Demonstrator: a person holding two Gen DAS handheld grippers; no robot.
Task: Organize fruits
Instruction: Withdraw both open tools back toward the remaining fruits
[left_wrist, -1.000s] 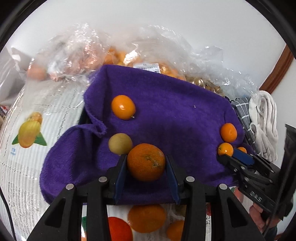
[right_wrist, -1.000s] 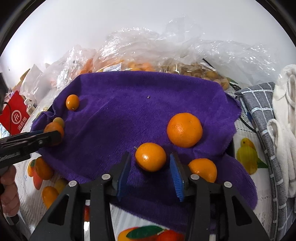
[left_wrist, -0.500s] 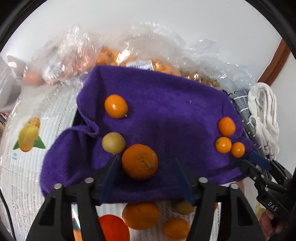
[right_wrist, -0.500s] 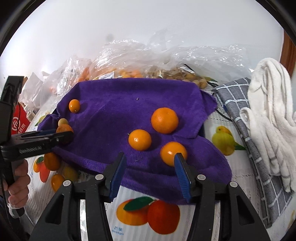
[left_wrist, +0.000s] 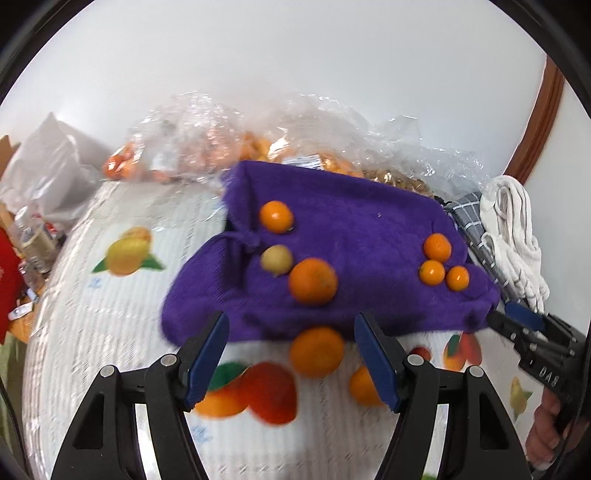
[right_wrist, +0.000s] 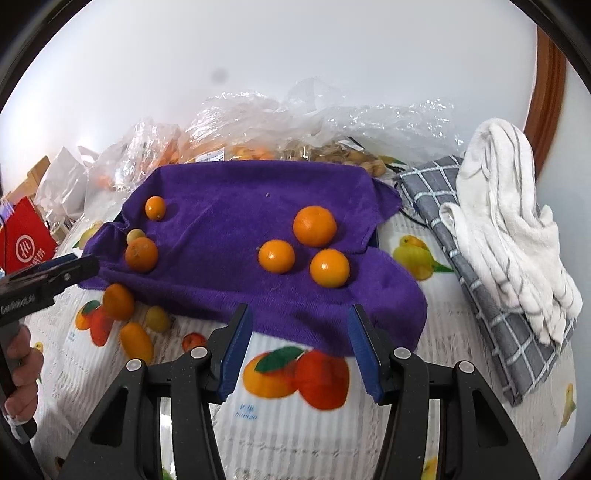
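A purple towel (left_wrist: 351, 236) (right_wrist: 240, 221) lies on the fruit-print tablecloth. On it, in the left wrist view, a large orange (left_wrist: 313, 281), a pale yellow fruit (left_wrist: 277, 259) and a small orange (left_wrist: 276, 216) lie at the left, and three small oranges (left_wrist: 437, 258) lie at the right. My left gripper (left_wrist: 291, 356) is open and empty, back from the towel's near edge, with a loose orange (left_wrist: 317, 350) between its fingers' line. My right gripper (right_wrist: 299, 347) is open and empty, in front of three oranges (right_wrist: 314, 245).
Loose fruits (right_wrist: 136, 339) lie on the tablecloth (right_wrist: 295, 424) off the towel's left front edge. Clear plastic bags of fruit (right_wrist: 258, 129) stand behind the towel. A grey checked cloth (right_wrist: 480, 277) and white towel (right_wrist: 509, 221) lie right. A red box (right_wrist: 22, 240) stands far left.
Both grippers opened, let go of their oranges on the towel, and pulled back and up away from it.
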